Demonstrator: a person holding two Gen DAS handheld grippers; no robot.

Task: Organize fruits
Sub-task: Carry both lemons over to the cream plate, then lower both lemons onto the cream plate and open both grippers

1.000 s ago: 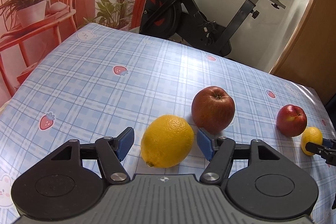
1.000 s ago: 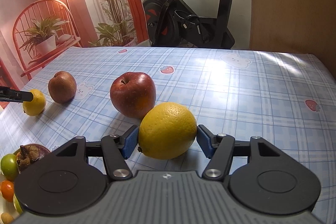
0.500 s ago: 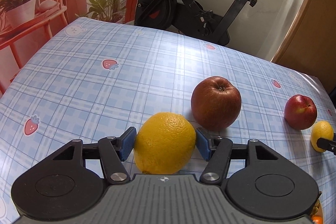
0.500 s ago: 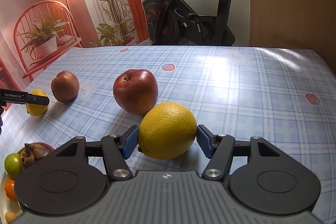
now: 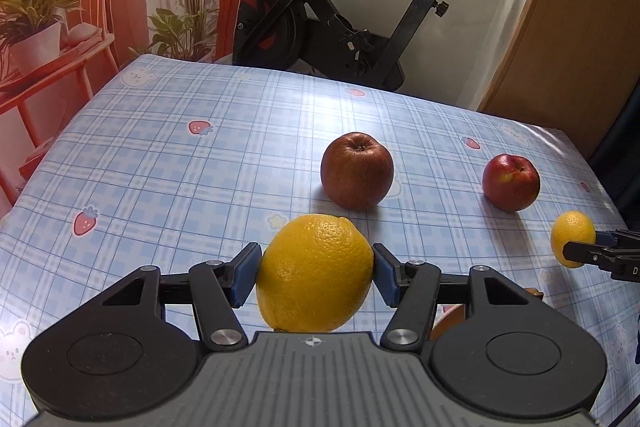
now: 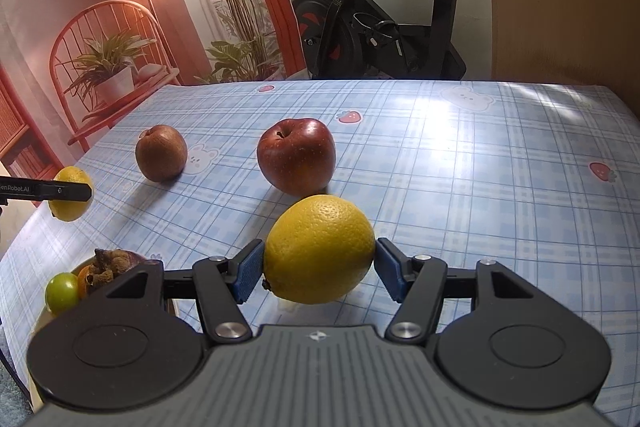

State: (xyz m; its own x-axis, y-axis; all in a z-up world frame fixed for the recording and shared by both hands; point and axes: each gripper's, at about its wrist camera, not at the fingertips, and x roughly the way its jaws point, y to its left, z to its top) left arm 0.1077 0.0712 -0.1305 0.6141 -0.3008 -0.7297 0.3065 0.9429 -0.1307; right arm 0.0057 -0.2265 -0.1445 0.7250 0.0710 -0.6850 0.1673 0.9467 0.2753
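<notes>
Left wrist view: left gripper (image 5: 316, 273) is clamped on a lemon (image 5: 315, 273), both blue pads (image 5: 245, 274) pressed against its sides. The lemon looks lifted clear of the blue plaid tablecloth (image 5: 168, 163). Beyond it, a brownish-red apple (image 5: 357, 176) sits on the cloth, near the lemon but apart. Further right, a brighter red apple (image 5: 511, 182), well apart from the first. At the right edge the right gripper (image 5: 576, 245) comes in from the side with a second lemon (image 5: 573, 239) between its fingers. Part of an orange fruit shows behind the left gripper's right finger, too hidden to tell more. An exercise bike (image 5: 320, 27) stands behind the table.

Right wrist view: right gripper (image 6: 319, 273) grips the second lemon (image 6: 319, 249), pads tight on both sides, fruit off the cloth. The red apple (image 6: 296, 155) sits just behind it on the tablecloth (image 6: 460, 167). The brownish apple (image 6: 161, 153) is further left, apart from it. At the left edge the left gripper (image 6: 68, 193) holds the first lemon (image 6: 71, 203) above the table edge. Bottom left, a plate (image 6: 82, 267) holds a green fruit (image 6: 62, 291), something orange and a dried brown piece, partly hidden by the gripper body.
</notes>
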